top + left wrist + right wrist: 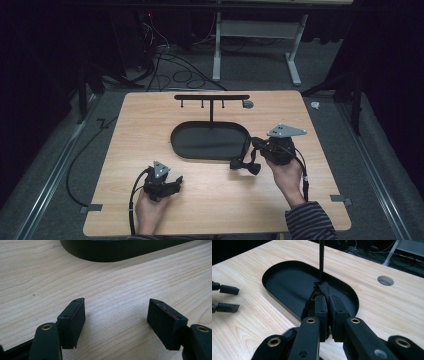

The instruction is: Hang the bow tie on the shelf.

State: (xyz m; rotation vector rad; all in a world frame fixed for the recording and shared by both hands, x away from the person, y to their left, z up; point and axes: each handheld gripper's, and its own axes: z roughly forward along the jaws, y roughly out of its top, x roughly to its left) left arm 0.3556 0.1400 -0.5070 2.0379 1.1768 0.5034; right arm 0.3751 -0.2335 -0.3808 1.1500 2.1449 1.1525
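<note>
left gripper, at 7 o'clock on the table, has its jaws wide apart over bare wood, holding nothing. right gripper, at 4 o'clock, is clamped on a thin black strap, lifted at the 3 o'clock edge of the oval black tray. the strap's dangling end is dark and hard to make out. the rack stands at 12 o'clock.

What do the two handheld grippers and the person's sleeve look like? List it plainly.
Both the left gripper and the right gripper are black, each topped by a grey three-cornered plate and trailing a black cable. Their jaws end in flat rectangular black pads on arms with brass-coloured rivets. The striped sleeve is dark with thin pale stripes.
</note>
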